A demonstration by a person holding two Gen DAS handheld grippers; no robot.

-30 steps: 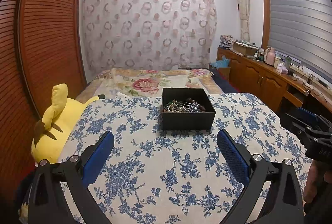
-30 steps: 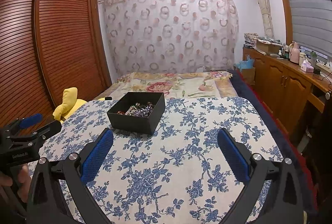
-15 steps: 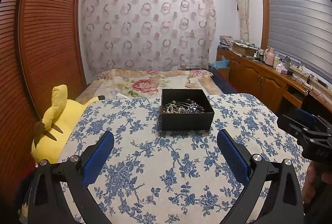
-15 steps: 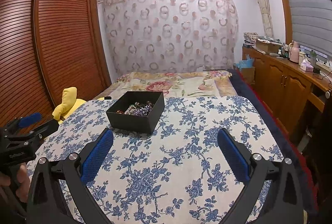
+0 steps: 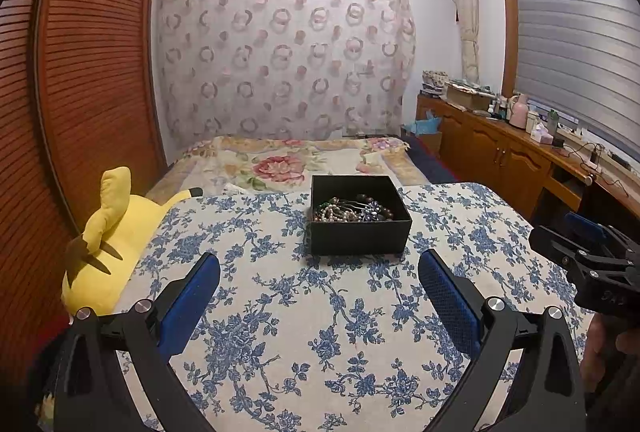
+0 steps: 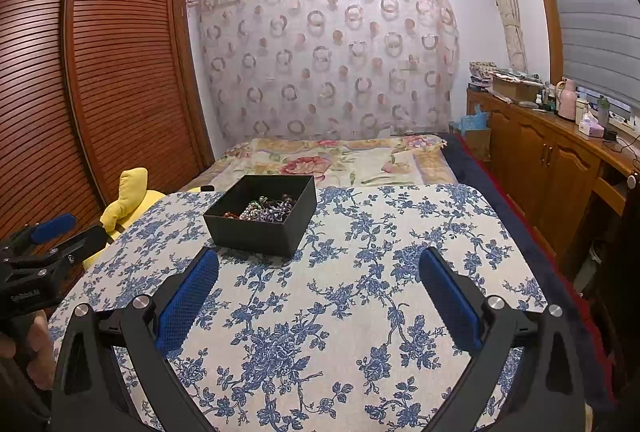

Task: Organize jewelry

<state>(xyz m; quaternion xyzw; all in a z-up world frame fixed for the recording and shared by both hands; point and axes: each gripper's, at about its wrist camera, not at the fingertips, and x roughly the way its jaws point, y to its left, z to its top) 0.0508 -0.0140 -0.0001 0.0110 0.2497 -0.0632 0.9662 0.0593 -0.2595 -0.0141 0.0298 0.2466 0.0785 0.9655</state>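
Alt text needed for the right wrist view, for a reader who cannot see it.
An open black box of tangled beaded jewelry sits on a blue floral cloth, ahead and left of the open, empty right tool. The left tool shows at the left edge, near a yellow plush toy; beyond lie a bed and a patterned curtain.

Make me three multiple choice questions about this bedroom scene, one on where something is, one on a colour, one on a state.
1. Where is the open black square box?
A. on the blue-flowered white tablecloth
B. on the wooden sideboard
C. on the floor

2. What colour is the plush toy?
A. red
B. yellow
C. green

3. How do the left gripper jaws stand?
A. shut on a necklace
B. shut, empty
C. open, empty

Answers:
1. A, the box rests on the cloth.
2. B, it is yellow beside the cloth.
3. C, the blue pads stand wide apart.
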